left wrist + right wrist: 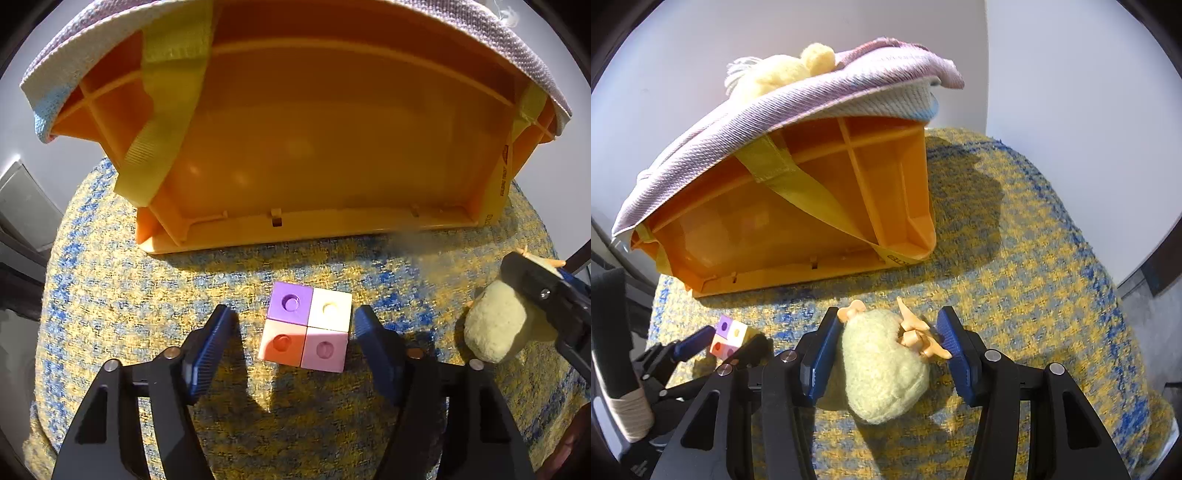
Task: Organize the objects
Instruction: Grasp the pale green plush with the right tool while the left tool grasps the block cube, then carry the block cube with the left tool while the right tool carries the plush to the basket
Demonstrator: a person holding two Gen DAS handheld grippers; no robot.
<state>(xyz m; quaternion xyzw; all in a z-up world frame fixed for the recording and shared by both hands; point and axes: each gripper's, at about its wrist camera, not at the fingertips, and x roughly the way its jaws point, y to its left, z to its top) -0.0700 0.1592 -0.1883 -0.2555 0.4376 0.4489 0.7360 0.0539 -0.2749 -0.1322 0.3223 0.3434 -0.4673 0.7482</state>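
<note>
- The four-coloured plastic cube block (306,330) lies on the yellow-and-blue woven cloth (122,295), just before the orange plastic bin (314,155).
- The left gripper (293,349) straddles it, pads apart from it.
- The right gripper (886,350) clamps the pale yellow plush chick (882,373), right of the block.

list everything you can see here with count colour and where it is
bin: one, orange plastic, far side of the cover, open side facing the cameras
cloth: one, pink and white, draped over the bin's top
strap: one, yellow, hanging across the bin's opening
pompom item: one, pale yellow, on the cloth
cube block: one, purple, cream, orange and pink quarters, on the cover
plush toy: one, pale green with peach feet
woven cover: one, yellow and blue, under everything
left gripper: black, blue pads, straddling the cube block without touching
right gripper: same colours, around the plush toy
</note>
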